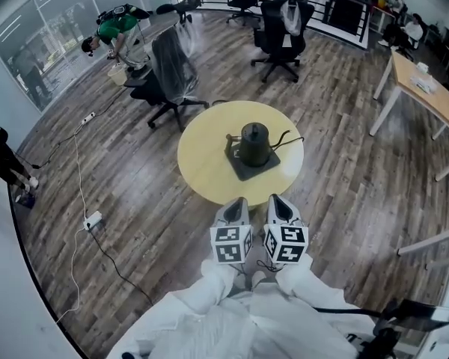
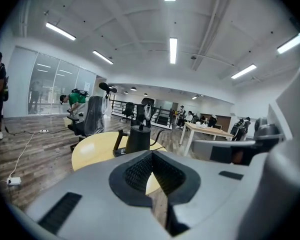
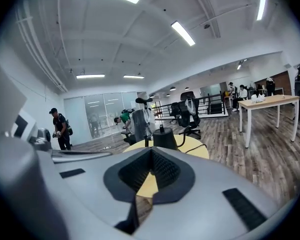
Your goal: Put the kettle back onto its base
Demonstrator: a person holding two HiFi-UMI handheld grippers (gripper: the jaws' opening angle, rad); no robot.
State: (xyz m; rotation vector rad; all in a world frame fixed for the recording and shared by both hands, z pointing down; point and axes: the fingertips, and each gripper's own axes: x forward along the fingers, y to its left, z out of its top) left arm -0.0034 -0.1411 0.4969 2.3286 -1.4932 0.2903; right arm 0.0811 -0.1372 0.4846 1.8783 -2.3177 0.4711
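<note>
A dark gooseneck kettle (image 1: 254, 142) stands on its flat dark base (image 1: 268, 164) at the middle of a round yellow table (image 1: 206, 163). Its handle points left and its thin spout points right. My left gripper (image 1: 236, 202) and right gripper (image 1: 278, 199) hover side by side just short of the table's near edge, both apart from the kettle. In the left gripper view the kettle (image 2: 138, 139) shows beyond the shut, empty left gripper (image 2: 151, 155). In the right gripper view the kettle (image 3: 163, 138) sits past the right gripper (image 3: 151, 151), also shut with nothing in it.
A black cord (image 1: 292, 140) runs from the base toward the table's right edge. Office chairs (image 1: 168, 81) stand behind the table. A power strip (image 1: 93, 220) with cables lies on the wood floor at left. A wooden desk (image 1: 426, 88) stands far right. A person (image 1: 112, 36) bends at the back left.
</note>
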